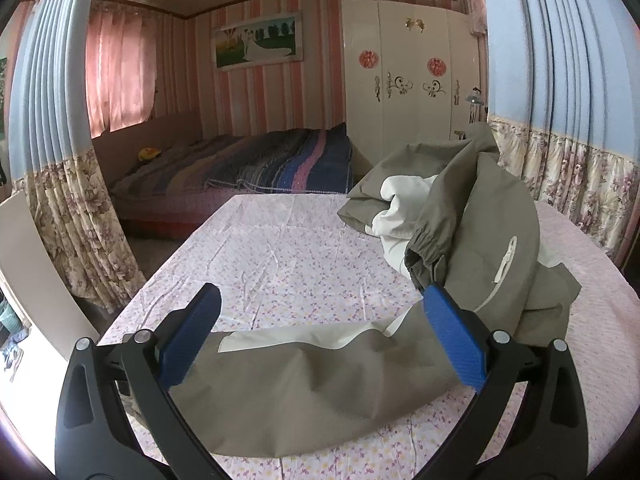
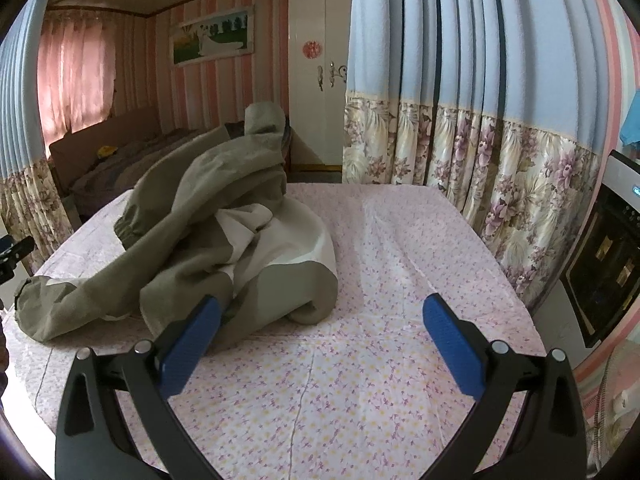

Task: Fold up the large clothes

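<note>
An olive-grey jacket with white lining (image 1: pixel 480 216) lies crumpled on the table with the pink flowered cloth (image 1: pixel 280 248). One sleeve (image 1: pixel 304 376) stretches out flat toward me, between the blue pads of my left gripper (image 1: pixel 320 304), which is open wide above it. In the right wrist view the jacket (image 2: pixel 208 216) is heaped at the left, with an elastic cuff (image 2: pixel 132 228) on its left side. My right gripper (image 2: pixel 322 312) is open and empty over the cloth, its left pad (image 2: pixel 192 340) close to the jacket's hem.
Blue and floral curtains (image 2: pixel 460 140) hang close behind the table on the right and also on the left (image 1: pixel 60 160). A bed (image 1: pixel 248 164) and a white wardrobe (image 1: pixel 408 72) stand beyond. A dark appliance (image 2: pixel 604 264) stands at the far right.
</note>
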Demonstrator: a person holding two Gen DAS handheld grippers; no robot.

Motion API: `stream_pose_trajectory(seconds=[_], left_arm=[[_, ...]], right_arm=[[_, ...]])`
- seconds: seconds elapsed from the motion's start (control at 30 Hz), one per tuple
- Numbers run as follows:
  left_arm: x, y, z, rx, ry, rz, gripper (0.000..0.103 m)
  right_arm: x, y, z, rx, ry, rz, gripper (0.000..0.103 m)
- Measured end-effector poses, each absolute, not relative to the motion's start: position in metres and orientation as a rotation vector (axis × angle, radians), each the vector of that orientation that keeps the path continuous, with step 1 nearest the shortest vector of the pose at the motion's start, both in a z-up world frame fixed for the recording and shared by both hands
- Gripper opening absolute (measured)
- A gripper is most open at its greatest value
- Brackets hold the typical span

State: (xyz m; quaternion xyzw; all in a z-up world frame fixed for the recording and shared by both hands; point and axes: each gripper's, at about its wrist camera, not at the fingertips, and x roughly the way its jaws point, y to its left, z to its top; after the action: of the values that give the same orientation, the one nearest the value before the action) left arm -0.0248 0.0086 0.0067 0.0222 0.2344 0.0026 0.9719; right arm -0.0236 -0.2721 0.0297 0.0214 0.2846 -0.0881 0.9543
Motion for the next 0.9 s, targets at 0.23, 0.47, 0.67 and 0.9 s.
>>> stream_pose_trajectory(seconds=[0.23, 0.47, 0.67, 0.9], left_arm=[[-0.030, 0.005, 0.008, 0.046, 0.474, -0.013, 0.100], [0.001, 0.000, 0.005, 0.073, 0.492, -0.019, 0.100], [0.045, -0.002, 0.005, 0.069, 0.490, -0.011, 0.100], [0.080, 0.010, -0.001, 0.063, 0.508, 0.026, 0.100]], right_arm=[[-0.004, -0.248, 0.034, 0.048, 0.588, -0.127, 0.101], [0.037, -0.227, 0.022, 0.047, 0.609, -0.058, 0.101], [0.095, -0.219, 0.019, 0.077, 0.614, -0.003, 0.101], [0.166, -0.196, 0.008, 0.065, 0.646, 0.058, 0.099]])
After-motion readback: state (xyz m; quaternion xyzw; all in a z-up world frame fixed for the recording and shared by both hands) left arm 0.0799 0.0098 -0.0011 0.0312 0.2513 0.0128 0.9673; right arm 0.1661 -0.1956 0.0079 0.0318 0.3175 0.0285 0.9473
